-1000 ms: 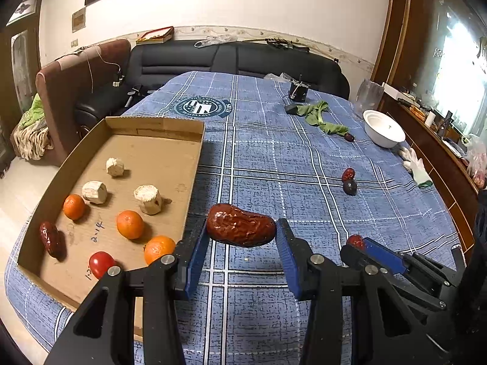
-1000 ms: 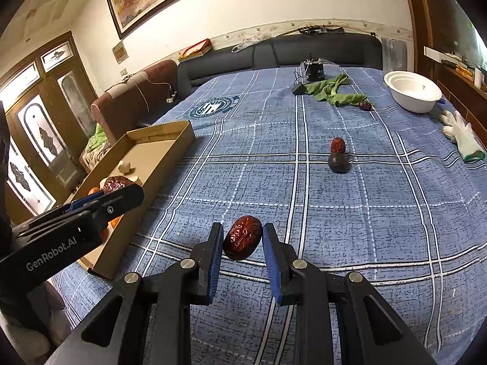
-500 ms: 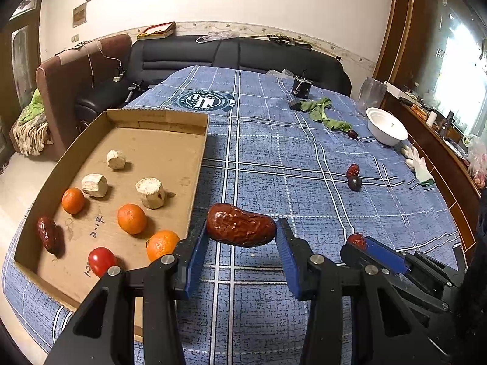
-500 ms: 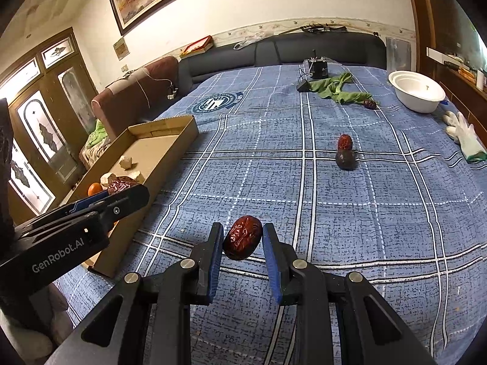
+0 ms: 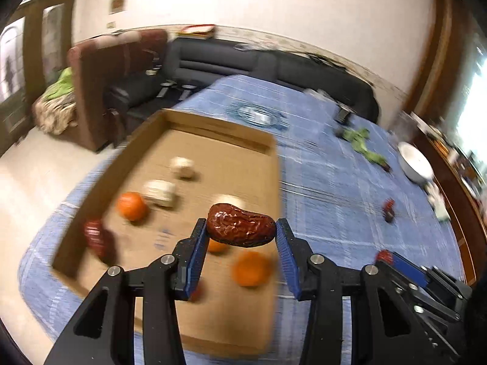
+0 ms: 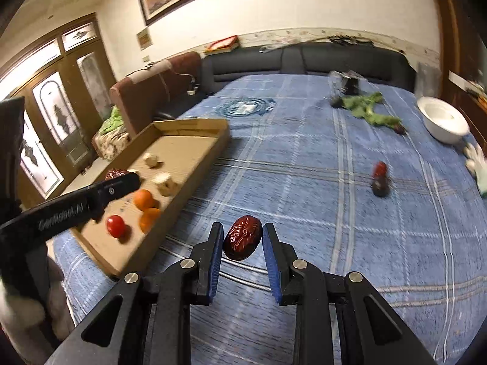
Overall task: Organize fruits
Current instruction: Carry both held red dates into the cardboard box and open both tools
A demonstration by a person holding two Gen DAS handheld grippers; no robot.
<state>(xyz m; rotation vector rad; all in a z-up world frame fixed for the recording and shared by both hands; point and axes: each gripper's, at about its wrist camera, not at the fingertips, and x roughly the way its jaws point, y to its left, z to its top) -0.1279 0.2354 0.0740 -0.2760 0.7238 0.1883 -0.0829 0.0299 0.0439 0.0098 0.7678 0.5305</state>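
My left gripper point(image 5: 241, 234) is shut on a long wrinkled red date point(image 5: 240, 225), held crosswise above the cardboard tray point(image 5: 219, 133). In the tray lie several oranges point(image 5: 132, 205), pale root chunks point(image 5: 159, 192), another date point(image 5: 97, 238) and a cherry tomato point(image 6: 115, 226). My right gripper point(image 6: 242, 238) is shut on a second, rounder red date point(image 6: 242, 237), hovering over the blue checked cloth point(image 6: 319, 167) just right of the tray point(image 6: 185, 124). The left gripper point(image 6: 121, 182) shows at the left of the right wrist view, over the tray.
Two small fruits, a red one point(image 6: 380, 168) and a dark one point(image 6: 380, 185), sit mid-table. A white bowl point(image 6: 443, 121), green cloth point(image 6: 368, 111) and white gloves point(image 6: 478, 164) lie at the far right. Sofas point(image 6: 304, 60) stand behind the table.
Both grippers have swung left with their dates. The left one went from above the cloth beside the tray to above the tray's floor. The right one came closer to the tray's edge.
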